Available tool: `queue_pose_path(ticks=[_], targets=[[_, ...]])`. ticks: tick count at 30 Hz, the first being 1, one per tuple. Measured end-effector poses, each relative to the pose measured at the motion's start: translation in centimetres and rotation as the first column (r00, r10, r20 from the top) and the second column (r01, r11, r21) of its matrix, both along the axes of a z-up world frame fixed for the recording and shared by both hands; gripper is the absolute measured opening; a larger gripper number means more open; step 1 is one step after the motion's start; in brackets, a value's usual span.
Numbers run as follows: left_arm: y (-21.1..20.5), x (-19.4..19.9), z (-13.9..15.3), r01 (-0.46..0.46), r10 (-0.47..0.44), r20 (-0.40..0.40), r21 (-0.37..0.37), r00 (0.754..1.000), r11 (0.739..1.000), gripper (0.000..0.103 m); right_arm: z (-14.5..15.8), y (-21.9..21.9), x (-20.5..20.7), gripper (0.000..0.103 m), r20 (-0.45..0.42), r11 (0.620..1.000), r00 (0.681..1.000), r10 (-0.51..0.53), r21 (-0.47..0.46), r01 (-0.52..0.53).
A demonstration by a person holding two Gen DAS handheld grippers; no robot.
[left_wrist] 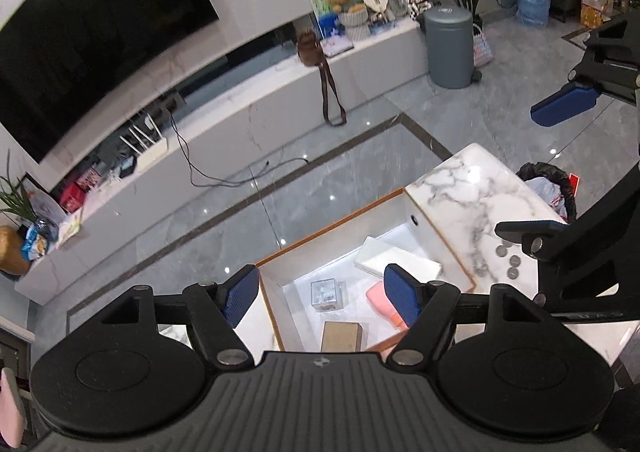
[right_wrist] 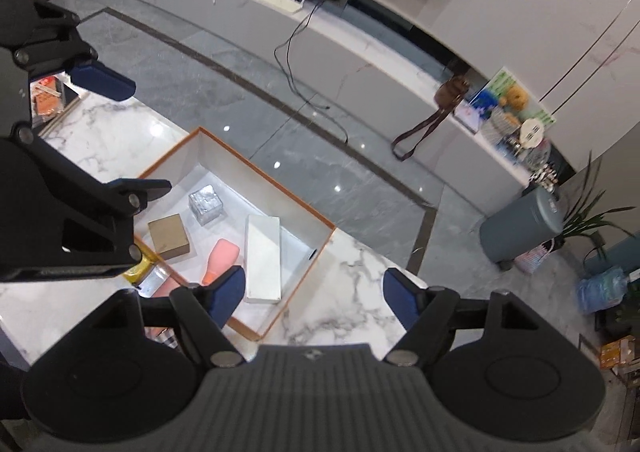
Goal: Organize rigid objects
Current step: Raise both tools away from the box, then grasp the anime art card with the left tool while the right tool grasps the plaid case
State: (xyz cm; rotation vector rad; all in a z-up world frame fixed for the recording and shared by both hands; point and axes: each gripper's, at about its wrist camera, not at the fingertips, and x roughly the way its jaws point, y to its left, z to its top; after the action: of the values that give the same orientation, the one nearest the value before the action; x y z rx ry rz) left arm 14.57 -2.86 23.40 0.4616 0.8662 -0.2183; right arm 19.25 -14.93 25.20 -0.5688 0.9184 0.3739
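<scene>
An orange-rimmed white box (left_wrist: 328, 230) (right_wrist: 264, 175) stands open on the marble table (left_wrist: 472, 187) (right_wrist: 352, 292). In it lie a long white box (left_wrist: 396, 258) (right_wrist: 262, 258), a clear cube (left_wrist: 326, 294) (right_wrist: 206, 203), a brown carton (left_wrist: 342, 336) (right_wrist: 170, 236) and a pink item (left_wrist: 378, 296) (right_wrist: 222, 256). My left gripper (left_wrist: 320, 298) hangs high above the box, open and holding nothing. My right gripper (right_wrist: 314, 294) is likewise open and empty, above the box's near corner. Each view shows the other gripper's blue finger (left_wrist: 564, 103) (right_wrist: 102, 81) at its edge.
Several coins (left_wrist: 512, 262) lie on the marble top. A gold packet (right_wrist: 138, 270) sits beside the box. Beyond the table is grey tiled floor with a loose cable (right_wrist: 296, 63), a long TV bench (left_wrist: 248, 111), a grey bin (left_wrist: 448, 47) and a black-bagged basket (left_wrist: 548, 187).
</scene>
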Motion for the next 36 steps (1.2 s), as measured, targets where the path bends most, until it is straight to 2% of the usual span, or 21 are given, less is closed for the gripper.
queue_pose_path(ticks=[6,8,10,12,17,21,25,31,36], targets=[[-0.1,-4.7,1.1,0.024,-0.024,0.034,-0.004,0.999,1.0,0.088,2.1,-1.0,-5.3,0.076,0.025,1.0,0.999,0.022,-0.003,-0.022],[0.3,-6.0,0.5,0.03,-0.029,0.032,-0.005,0.999,1.0,0.088,2.0,-1.2,-7.3,0.077,0.029,0.999,0.999,0.04,0.002,-0.04],[0.5,-7.3,-0.5,0.031,-0.031,0.024,0.0,0.999,1.0,0.088,1.4,-1.3,-8.8,0.085,0.029,0.998,0.998,0.057,0.005,-0.058],[1.0,-8.4,-2.0,0.033,-0.033,0.007,-0.004,0.999,0.999,0.088,0.2,-1.3,-10.2,0.085,0.014,0.997,0.997,0.071,0.004,-0.071],[3.1,-10.2,-7.0,0.01,-0.013,-0.045,-0.048,0.999,0.999,0.088,-4.6,-1.3,-12.4,0.085,-0.047,0.996,0.995,0.092,-0.003,-0.092],[4.9,-10.8,-12.5,-0.023,0.018,-0.113,-0.043,0.993,0.999,0.088,-9.1,-1.2,-13.2,0.085,-0.095,0.996,0.992,0.086,0.01,-0.086],[6.8,-10.7,-17.4,-0.081,0.066,-0.172,-0.082,0.983,0.993,0.088,-13.9,-1.1,-13.2,0.085,-0.13,0.999,0.99,0.052,0.02,-0.05],[9.4,-10.1,-23.4,-0.167,0.143,-0.207,-0.1,0.968,0.981,0.088,-20.4,-0.2,-12.4,0.085,-0.187,0.998,0.982,-0.011,0.057,0.022],[11.5,-8.7,-26.7,-0.242,0.211,-0.211,-0.133,0.954,0.961,0.088,-25.1,1.1,-11.0,0.085,-0.208,0.991,0.975,-0.08,0.088,0.101]])
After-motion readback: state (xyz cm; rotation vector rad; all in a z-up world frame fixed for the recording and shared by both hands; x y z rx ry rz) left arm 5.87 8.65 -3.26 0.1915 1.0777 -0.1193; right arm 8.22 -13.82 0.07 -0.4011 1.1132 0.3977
